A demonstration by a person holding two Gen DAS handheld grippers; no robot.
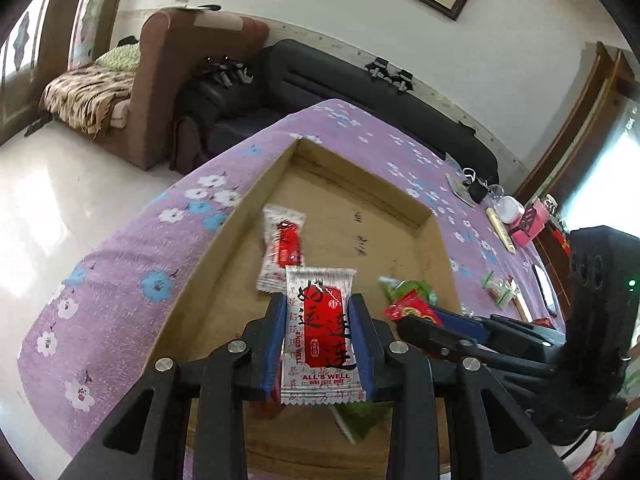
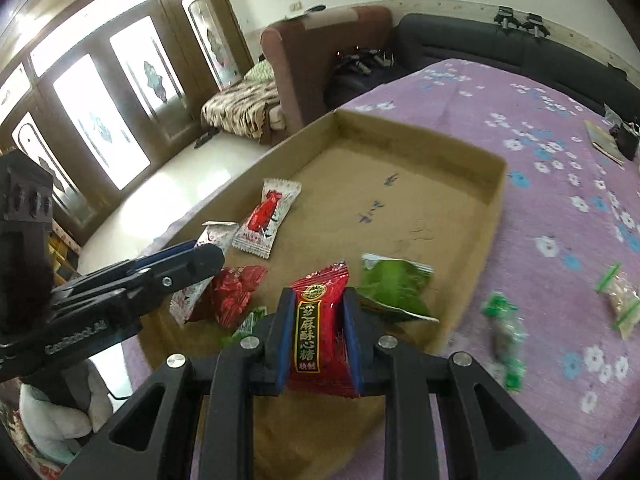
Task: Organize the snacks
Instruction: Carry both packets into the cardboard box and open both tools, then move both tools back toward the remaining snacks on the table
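My left gripper (image 1: 318,336) is clamped on a white-and-red candy packet (image 1: 320,332): the two blue-lined fingers (image 1: 276,340) press flat against its long edges, so the gap between them is only as wide as the wrapper, and the packet stands upright between them with its top crimp above the fingertips and its bottom crimp below them. I hold it above the near part of the cardboard tray (image 1: 256,200), which sits on the purple flowered cloth (image 1: 120,280). In my right gripper (image 2: 314,336) I have a dark red candy packet (image 2: 320,332) with gold characters down its front, pinched the same way, the fingers (image 2: 352,336) closed onto its sides and the packet upright between them, above the near edge of the same tray. Lying on the tray floor, past my left fingertips, is a second white-and-red packet (image 1: 282,248). From the right wrist camera I also see a crumpled red wrapper (image 2: 234,292) just under the left gripper's fingers and a green wrapper (image 2: 394,286) just beyond my right fingertips, both in the tray. Out on the cloth to the right of the tray lie a green-and-clear sweet (image 2: 506,336) and a pale packet with green ends (image 2: 622,300), apart from each other.
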